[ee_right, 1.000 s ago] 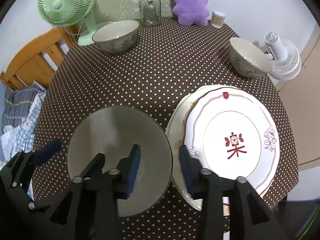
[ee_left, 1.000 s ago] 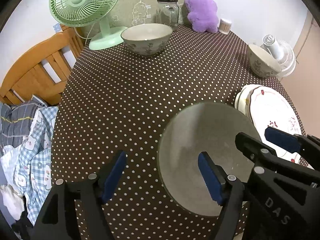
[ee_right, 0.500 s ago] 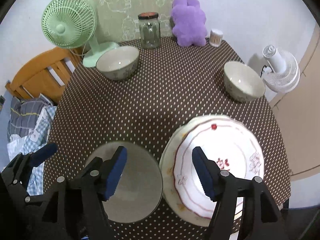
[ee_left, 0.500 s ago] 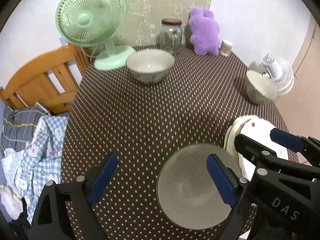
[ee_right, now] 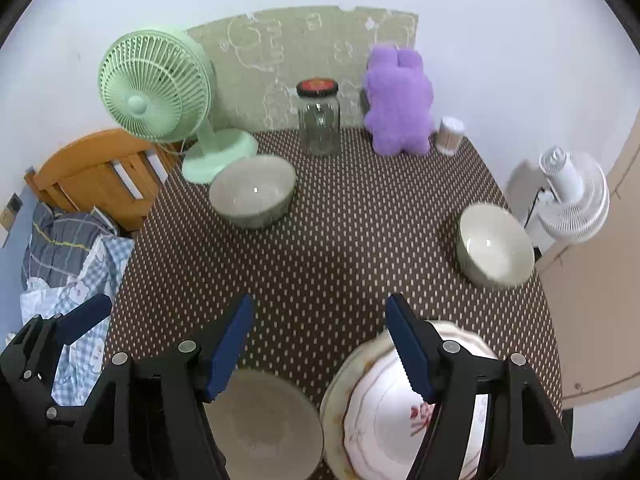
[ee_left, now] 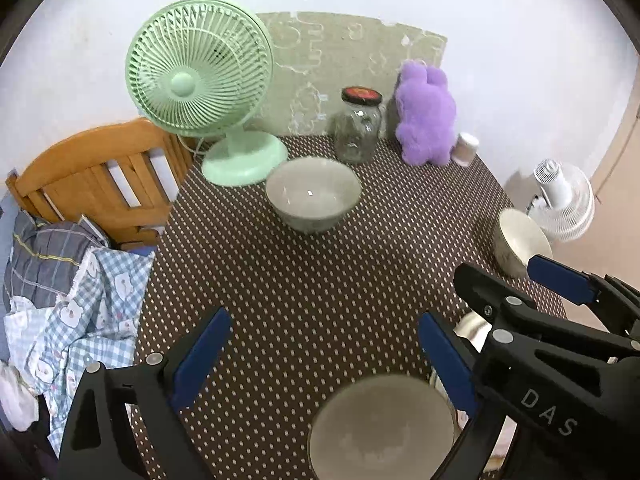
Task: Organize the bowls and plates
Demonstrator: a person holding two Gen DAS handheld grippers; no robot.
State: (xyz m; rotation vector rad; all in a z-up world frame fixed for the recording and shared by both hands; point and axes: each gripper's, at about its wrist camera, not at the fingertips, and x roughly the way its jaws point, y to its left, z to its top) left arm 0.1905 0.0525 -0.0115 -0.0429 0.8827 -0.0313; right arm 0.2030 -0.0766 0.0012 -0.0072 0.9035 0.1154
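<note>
Grippers both spread, empty: left gripper (ee_left: 324, 360) opening above grey plate (ee_left: 382, 428), right gripper (ee_right: 318, 346) over surface (ee_right: 340, 240).

Glossy ceramic bowl (ee_left: 313, 195) on dotted cloth tablecloth (ee_left: 320, 280), near a clear glass jar (ee_left: 357, 128).

White letters "DAS" stand on the black body of the right gripper (ee_left: 498, 322); no other legible text.

Green fan (ee_left: 199, 76), glass jar (ee_right: 319, 116), purple plush (ee_left: 426, 114), perhaps toothpick pot (ee_right: 449, 131)
</note>
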